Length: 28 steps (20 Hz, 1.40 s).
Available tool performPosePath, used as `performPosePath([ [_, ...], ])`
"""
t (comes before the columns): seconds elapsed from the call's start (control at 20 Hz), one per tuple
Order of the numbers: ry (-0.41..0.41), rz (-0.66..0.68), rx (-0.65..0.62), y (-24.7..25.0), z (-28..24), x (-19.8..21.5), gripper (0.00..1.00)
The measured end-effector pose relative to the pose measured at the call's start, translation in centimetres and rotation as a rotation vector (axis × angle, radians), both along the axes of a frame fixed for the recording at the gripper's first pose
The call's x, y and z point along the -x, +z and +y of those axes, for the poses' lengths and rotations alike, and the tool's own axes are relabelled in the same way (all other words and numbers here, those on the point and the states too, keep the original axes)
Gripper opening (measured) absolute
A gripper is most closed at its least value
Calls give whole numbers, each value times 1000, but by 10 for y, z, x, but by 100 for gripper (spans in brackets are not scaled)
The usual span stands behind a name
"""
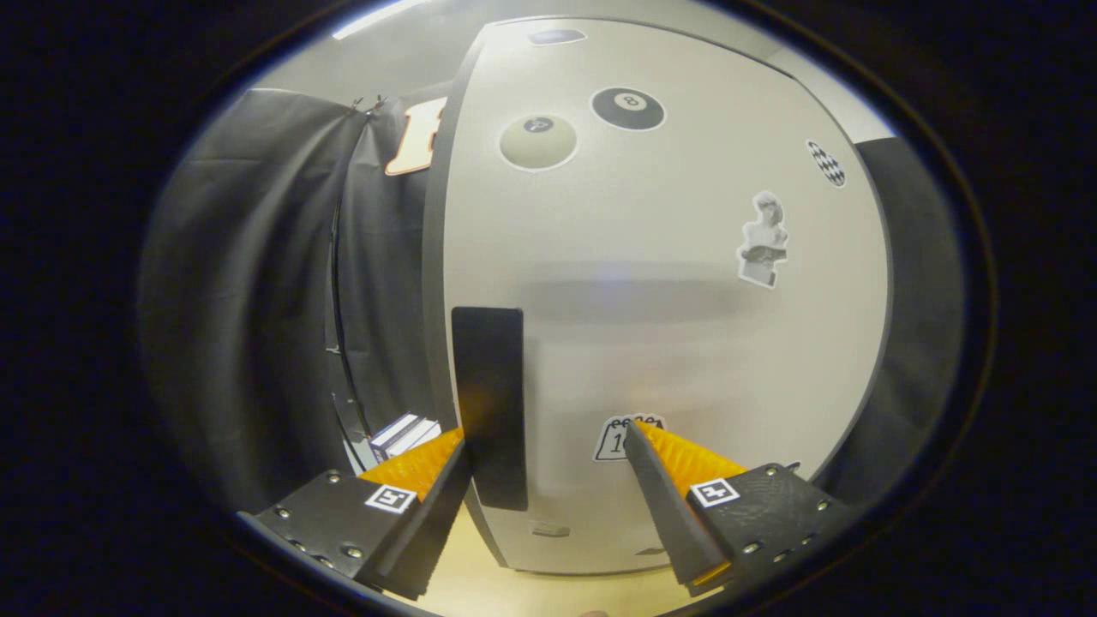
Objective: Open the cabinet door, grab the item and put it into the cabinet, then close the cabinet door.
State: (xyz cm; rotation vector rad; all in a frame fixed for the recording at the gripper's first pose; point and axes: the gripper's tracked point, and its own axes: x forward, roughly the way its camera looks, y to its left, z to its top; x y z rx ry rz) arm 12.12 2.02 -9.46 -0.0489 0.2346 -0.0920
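The cabinet door (668,283) at the centre of the frame looks smooth, with a soft satin sheen. Its handle (489,403), lower left of centre, is a flat matt panel. Glossy paper-like stickers (628,109) dot the door's upper part. At the bottom, the spread fingers of the gripper (548,441) show ribbed plastic pads. Creased matt cloth (257,283) hangs at left.
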Motion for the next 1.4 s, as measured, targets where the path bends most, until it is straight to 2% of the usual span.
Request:
performPosePath([
  [0.4,-6,5,6,0,1,-1,100],
  [0.6,25,14,6,-2,2,1,100],
  [0.85,89,-53,47,18,10,32,100],
  [1.05,103,-99,62,39,7,59,98],
  [1.4,45,-210,-17,96,-34,106,97],
])
